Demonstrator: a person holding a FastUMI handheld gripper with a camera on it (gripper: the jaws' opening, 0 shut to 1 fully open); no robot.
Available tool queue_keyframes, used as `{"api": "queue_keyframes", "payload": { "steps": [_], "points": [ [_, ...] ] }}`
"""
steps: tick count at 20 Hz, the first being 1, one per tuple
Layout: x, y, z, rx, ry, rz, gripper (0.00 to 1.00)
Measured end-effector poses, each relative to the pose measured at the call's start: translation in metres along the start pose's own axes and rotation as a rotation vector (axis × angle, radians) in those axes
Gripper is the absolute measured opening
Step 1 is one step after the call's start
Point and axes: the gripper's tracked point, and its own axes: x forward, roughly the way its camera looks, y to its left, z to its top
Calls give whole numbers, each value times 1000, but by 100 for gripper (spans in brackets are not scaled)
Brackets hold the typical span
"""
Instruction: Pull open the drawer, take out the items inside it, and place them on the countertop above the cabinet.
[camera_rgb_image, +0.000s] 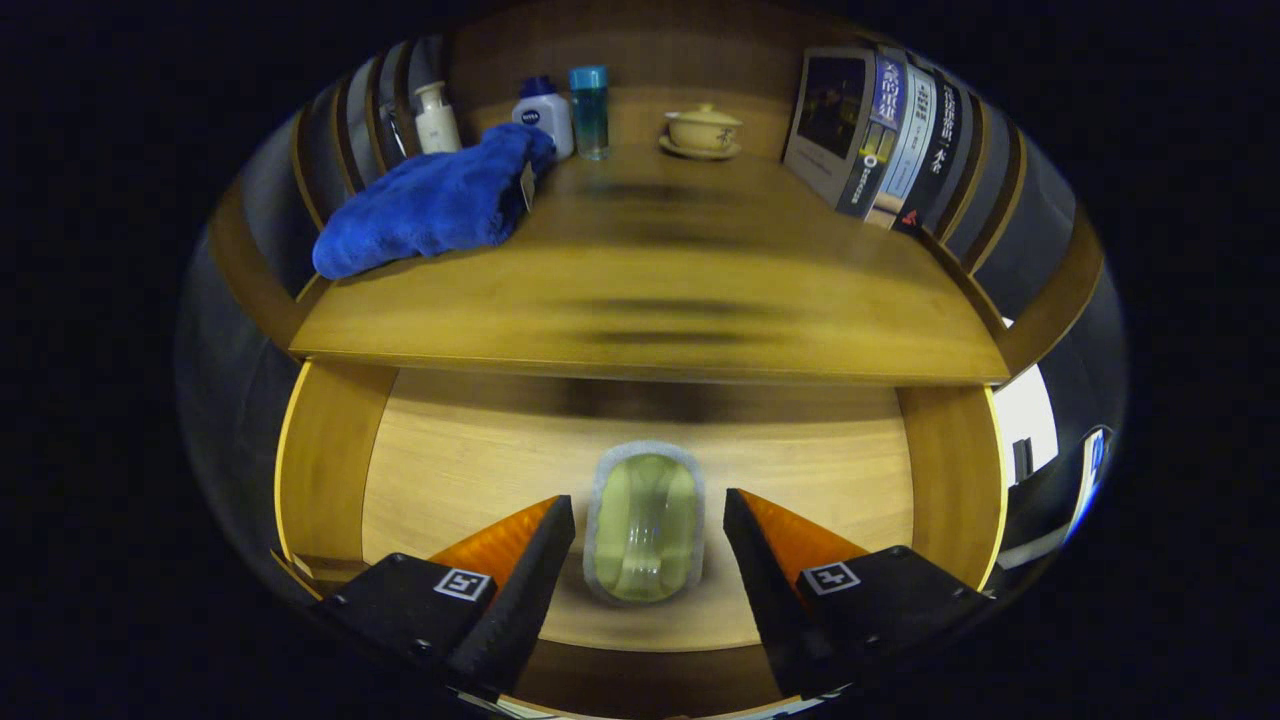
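Listing contents of the open drawer (440, 470): one item, a small clear pale-green container (643, 525) with a whitish, soft-looking rim, lying flat on the wooden drawer floor.

Handling, judged from looks: likely light; the clear body looks smooth and hard, so probably slippery under the fingers and liable to skid on the wood if nudged from one side. Whether it is glass or plastic cannot be told, so it is best treated as breakable. Best hold: across its two long sides, near the middle of its length, where the sides run about parallel to the fingers.

Position relative to gripper (648, 540): the container sits between the two fingers, roughly centred, its far end reaching just beyond the fingertips. Neither finger touches it; a gap shows on each side.

Gripper state: fingers spread wide, pinching nothing.

Countertop (640, 300), directly above the drawer, destination for the item. Already on it:
- blue towel (430, 205), bunched, to the left;
- white pump bottle (437, 118), white bottle with blue cap (545, 115) and clear blue bottle (590, 112), at the back behind the towel;
- lidded cup on a saucer (704, 130), at the back, middle;
- row of books (880, 135), leaning, to the right.

The middle and front of the countertop lie bare, offering room to set the container down.
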Motion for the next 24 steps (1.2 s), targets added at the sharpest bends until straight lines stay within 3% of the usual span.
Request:
{"api": "queue_keyframes", "payload": {
  "steps": [3,9,13,24],
  "points": [
    [12,1,-6,8,54,5,97],
    [25,-3,-20,41,151,-10,52],
    [7,0,-21,43,119,20,21],
    [-91,-13,6,60,9,37,21]
  ]
}}
